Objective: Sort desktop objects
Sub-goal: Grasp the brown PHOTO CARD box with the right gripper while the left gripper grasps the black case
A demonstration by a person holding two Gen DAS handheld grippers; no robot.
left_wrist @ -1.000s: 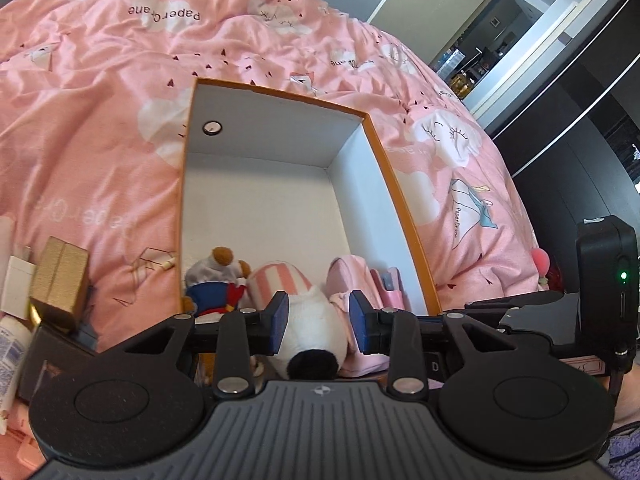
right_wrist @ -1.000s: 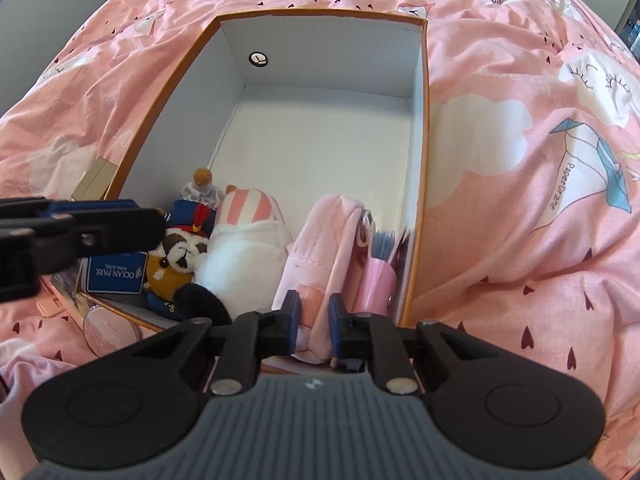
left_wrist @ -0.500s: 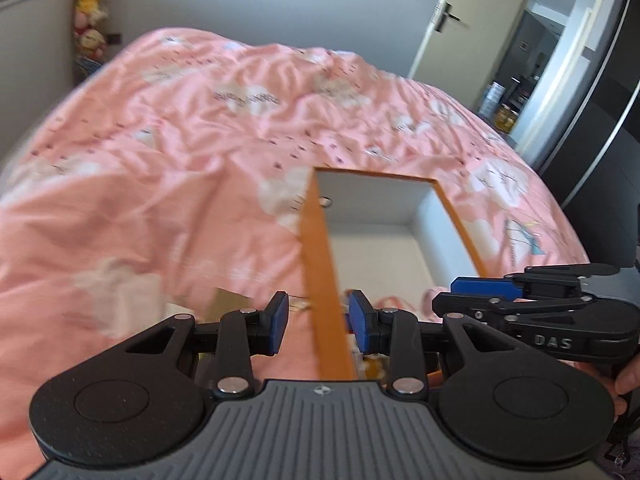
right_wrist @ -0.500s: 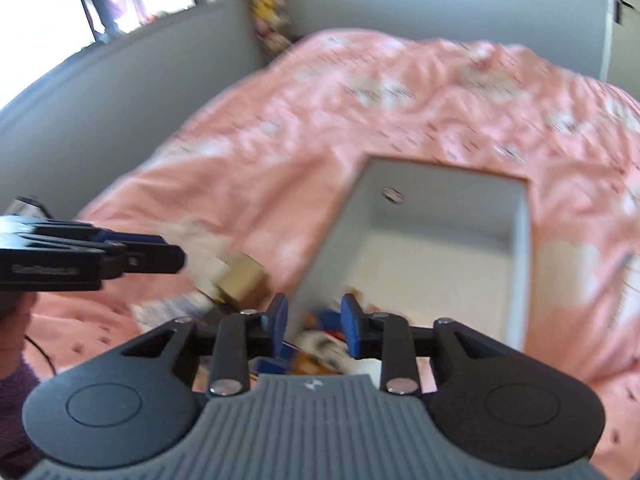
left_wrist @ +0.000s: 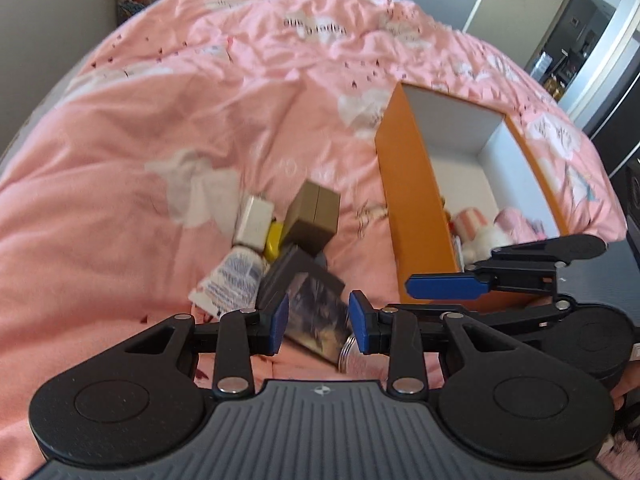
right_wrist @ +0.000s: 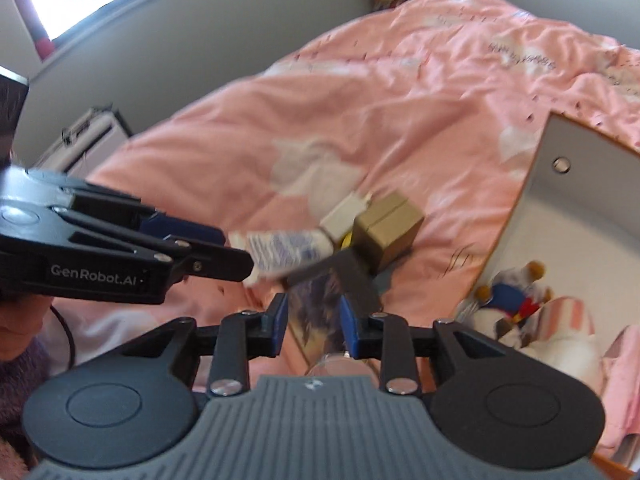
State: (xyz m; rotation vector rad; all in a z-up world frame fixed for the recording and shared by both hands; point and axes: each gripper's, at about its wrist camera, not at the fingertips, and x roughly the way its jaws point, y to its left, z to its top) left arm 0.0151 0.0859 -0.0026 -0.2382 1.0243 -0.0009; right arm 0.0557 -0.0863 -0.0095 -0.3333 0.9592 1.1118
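Both claws had swung away from the orange box (left_wrist: 416, 216), over which they had hovered a second before, and now pointed at the pile of loose things on the pink bed cover (left_wrist: 160, 128) just beside it. The right claw (right_wrist: 313, 326), nearly together a second earlier, stood apart and empty; the left claw (left_wrist: 319, 323) stood apart too, holding nothing. Beneath them lay a dark picture card (left_wrist: 316, 316), a white tube (left_wrist: 236, 276), a tan cardboard box (left_wrist: 314, 216) and a small white box (left_wrist: 254, 224). The plush toys (right_wrist: 516, 304) sat inside the orange box already, so the next pick was likely from this pile.
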